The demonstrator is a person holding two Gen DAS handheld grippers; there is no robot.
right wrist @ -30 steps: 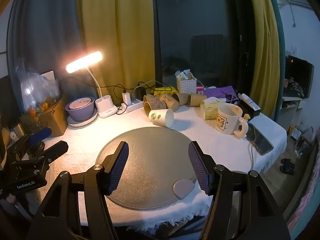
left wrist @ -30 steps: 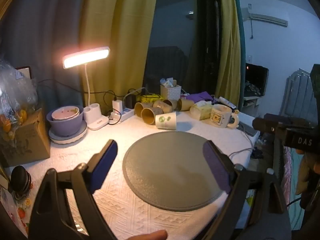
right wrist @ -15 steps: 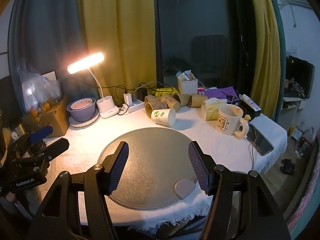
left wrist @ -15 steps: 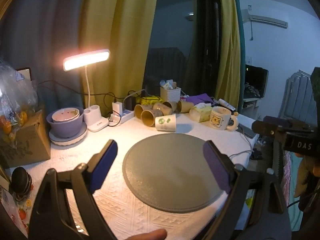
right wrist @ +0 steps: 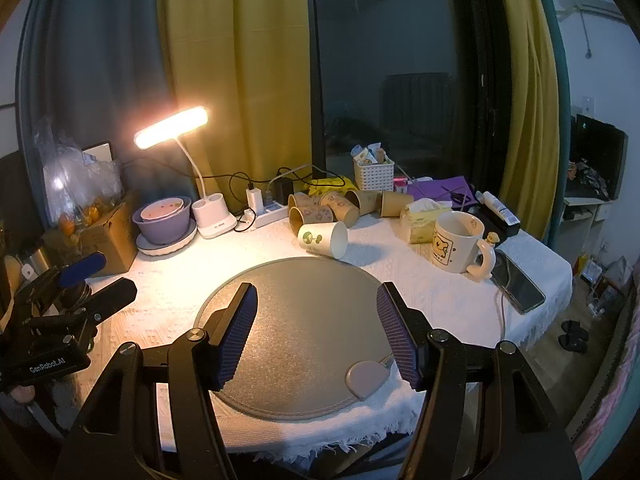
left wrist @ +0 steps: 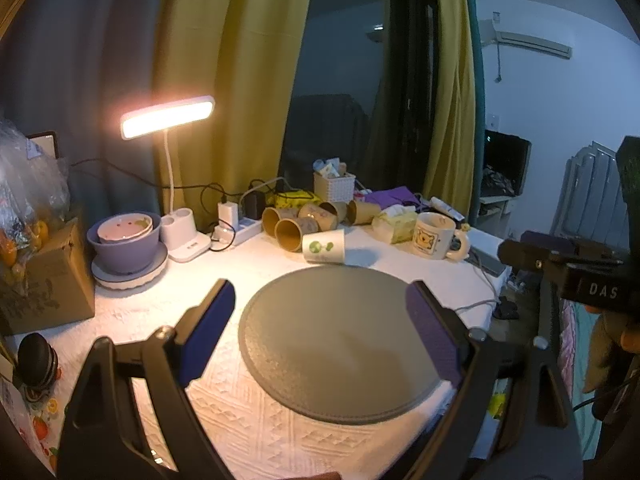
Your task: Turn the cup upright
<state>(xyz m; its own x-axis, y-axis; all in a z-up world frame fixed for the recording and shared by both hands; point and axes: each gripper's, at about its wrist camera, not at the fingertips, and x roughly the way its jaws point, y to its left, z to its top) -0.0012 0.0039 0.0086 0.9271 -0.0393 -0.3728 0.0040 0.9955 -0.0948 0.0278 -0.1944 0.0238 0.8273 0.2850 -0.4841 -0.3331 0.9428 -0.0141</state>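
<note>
A white paper cup with green dots (left wrist: 324,245) lies on its side just past the far edge of the round grey mat (left wrist: 340,344); it also shows in the right wrist view (right wrist: 323,238), mouth facing right. My left gripper (left wrist: 322,332) is open and empty above the near part of the mat. My right gripper (right wrist: 318,332) is open and empty above the mat (right wrist: 304,320), well short of the cup. The right gripper shows at the right edge of the left wrist view (left wrist: 576,272), the left gripper at the left edge of the right wrist view (right wrist: 60,308).
Several brown paper cups (right wrist: 332,204) lie on their sides behind the white cup. A bear mug (right wrist: 456,242) and a phone (right wrist: 520,284) are at the right, a lit desk lamp (right wrist: 172,126), purple bowl (right wrist: 164,220) and cardboard box (right wrist: 100,236) at the left.
Both grippers have drifted slightly; the view shifts a little and the cup looks slightly nearer. Both stay open and empty.
</note>
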